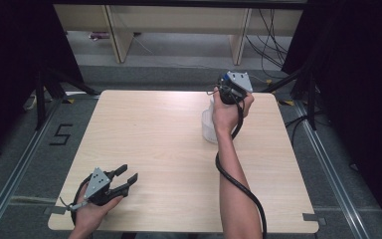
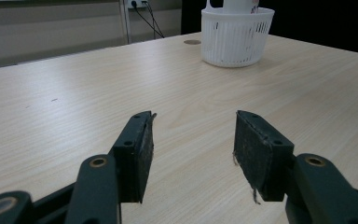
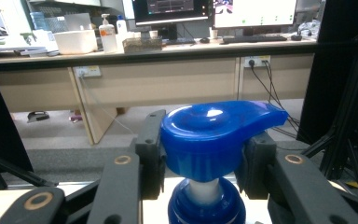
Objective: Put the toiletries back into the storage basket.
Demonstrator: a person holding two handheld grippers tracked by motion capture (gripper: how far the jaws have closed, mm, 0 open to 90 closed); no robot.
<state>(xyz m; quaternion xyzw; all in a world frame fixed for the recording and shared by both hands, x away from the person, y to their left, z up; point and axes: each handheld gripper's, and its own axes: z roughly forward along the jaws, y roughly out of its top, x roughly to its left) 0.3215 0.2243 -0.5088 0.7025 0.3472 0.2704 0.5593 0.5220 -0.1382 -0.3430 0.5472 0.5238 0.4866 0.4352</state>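
Blue pump head [image 3: 214, 140] sits clamped in my right gripper [image 3: 200, 154], bottle standing in the white basket [image 2: 235, 39] (far right of table); left gripper [image 2: 193, 149] gapes empty. Next, probably, lift straight up.

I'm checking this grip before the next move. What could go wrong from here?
1. The right gripper clamps the blue pump head, not the bottle body, so the head may depress or slip.
2. The bottle stands in a light white basket near the table's far edge; lifting could drag or tip the basket.
3. The left gripper is open and far away, unable to steady it.
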